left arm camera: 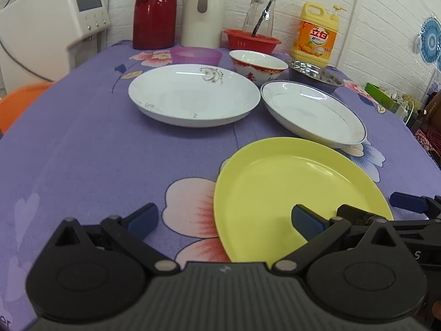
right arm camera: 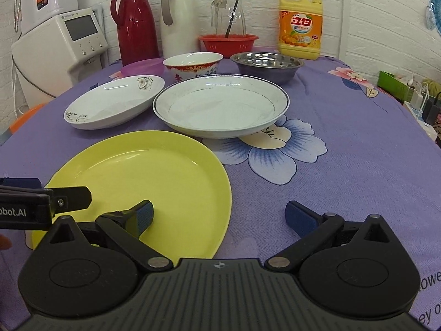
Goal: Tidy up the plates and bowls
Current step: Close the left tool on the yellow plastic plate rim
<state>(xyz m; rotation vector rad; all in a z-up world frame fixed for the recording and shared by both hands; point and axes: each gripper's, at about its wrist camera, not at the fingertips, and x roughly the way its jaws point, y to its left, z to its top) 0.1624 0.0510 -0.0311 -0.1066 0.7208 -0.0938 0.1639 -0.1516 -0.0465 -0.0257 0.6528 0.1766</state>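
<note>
Both open and empty: left gripper (left arm camera: 224, 222) and right gripper (right arm camera: 219, 216), each with one finger over the yellow plate (right arm camera: 143, 190) (near table edge). Behind it, two white plates (right arm camera: 220, 104), bowls further back.

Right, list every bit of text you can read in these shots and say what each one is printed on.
"立白": brand on the yellow detergent bottle; its smaller label print is too small to read.
"obot.AI": cut-off lettering on the left claw body, seen from the right wrist.
"S": single letter on the right claw body, seen from the left wrist.
Logo above the screen of the white appliance: too small to read.
Partial letters on the purple tablecloth edge: cut off.
</note>
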